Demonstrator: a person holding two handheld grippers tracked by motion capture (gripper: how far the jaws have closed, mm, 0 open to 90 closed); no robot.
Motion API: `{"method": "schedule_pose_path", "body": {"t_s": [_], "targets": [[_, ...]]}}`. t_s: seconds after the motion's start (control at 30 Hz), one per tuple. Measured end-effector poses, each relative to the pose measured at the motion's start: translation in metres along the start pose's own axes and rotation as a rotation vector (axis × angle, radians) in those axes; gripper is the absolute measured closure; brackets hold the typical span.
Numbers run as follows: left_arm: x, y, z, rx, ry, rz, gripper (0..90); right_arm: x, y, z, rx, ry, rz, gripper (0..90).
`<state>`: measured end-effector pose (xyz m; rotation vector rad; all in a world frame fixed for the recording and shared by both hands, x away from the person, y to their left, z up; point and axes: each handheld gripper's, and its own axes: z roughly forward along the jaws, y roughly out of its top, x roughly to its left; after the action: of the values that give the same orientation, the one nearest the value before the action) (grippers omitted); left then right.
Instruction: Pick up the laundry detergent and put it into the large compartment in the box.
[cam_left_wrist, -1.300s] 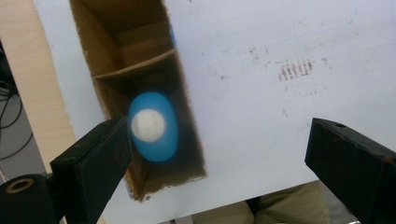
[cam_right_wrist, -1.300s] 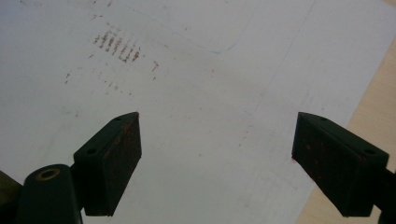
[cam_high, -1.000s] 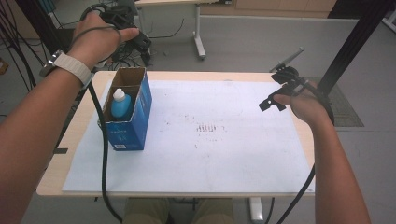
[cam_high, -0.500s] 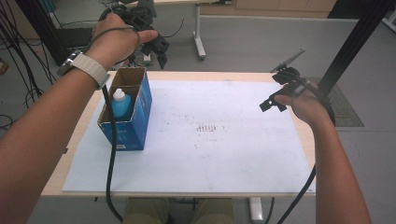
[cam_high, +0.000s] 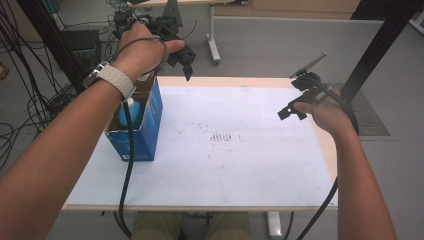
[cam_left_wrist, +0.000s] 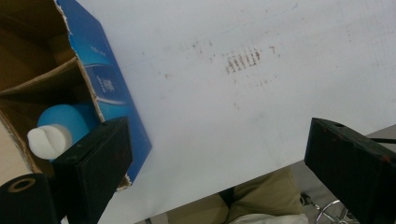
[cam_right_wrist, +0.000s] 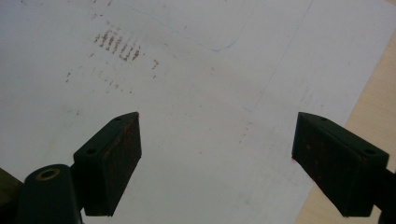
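One blue cardboard box (cam_high: 145, 125) stood open-topped at the left of the table (cam_high: 260, 81), on the white sheet (cam_high: 240, 165) that covered most of the tabletop. Inside it stood a single blue bottle (cam_high: 127, 112) with a white cap (cam_left_wrist: 46, 140), upright and leaning close to the box's near wall; nothing else could be made out in the box.

There were two grippers. The left gripper (cam_high: 182, 62) was held up above the far end of the box, beyond the table's far-left edge, its jaws spread wide and holding nothing; in its own view the box (cam_left_wrist: 100, 88) and bottle (cam_left_wrist: 67, 121) lay below the left jaw. The right gripper (cam_high: 295, 107) hovered over the right edge of the sheet, well apart from the box, also spread wide and empty.

One patch of reddish-brown marks (cam_high: 225, 137) stained the sheet near the middle of the table, between box and right gripper.
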<state>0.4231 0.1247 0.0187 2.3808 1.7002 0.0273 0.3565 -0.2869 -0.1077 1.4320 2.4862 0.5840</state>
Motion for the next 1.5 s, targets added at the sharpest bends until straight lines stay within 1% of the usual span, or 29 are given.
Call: {"method": "schedule_pose_path", "body": {"t_s": [0.27, 0.4, 0.47, 0.53, 0.9, 1.17, 1.5], "targets": [[-0.002, 0.001, 0.011, 0.017, -0.01, 0.0, 8.4, 0.001, 0.0, 0.001, 0.003, 0.0, -0.001, 15.6], [-0.003, 0.001, 0.017, 0.02, -0.013, -0.007, 8.4, 0.002, -0.001, 0.0, 0.0, 0.0, 0.001, 15.5], [-0.003, 0.0, 0.023, 0.028, -0.021, -0.003, 8.5, 0.002, -0.002, 0.0, 0.0, -0.002, 0.002, 15.5], [-0.003, 0.0, 0.024, 0.03, -0.023, -0.003, 8.5, 0.003, -0.002, 0.0, -0.001, -0.002, 0.002, 15.5], [0.002, -0.003, 0.042, 0.049, -0.036, -0.012, 8.6, 0.007, -0.001, 0.002, 0.0, 0.001, -0.005, 15.5], [0.002, -0.004, 0.047, 0.057, -0.04, -0.008, 8.6, 0.009, -0.001, 0.004, 0.002, 0.005, -0.008, 15.5], [0.002, -0.003, 0.049, 0.056, -0.048, -0.007, 8.6, 0.007, -0.003, 0.001, 0.0, -0.001, -0.004, 15.5]]}}
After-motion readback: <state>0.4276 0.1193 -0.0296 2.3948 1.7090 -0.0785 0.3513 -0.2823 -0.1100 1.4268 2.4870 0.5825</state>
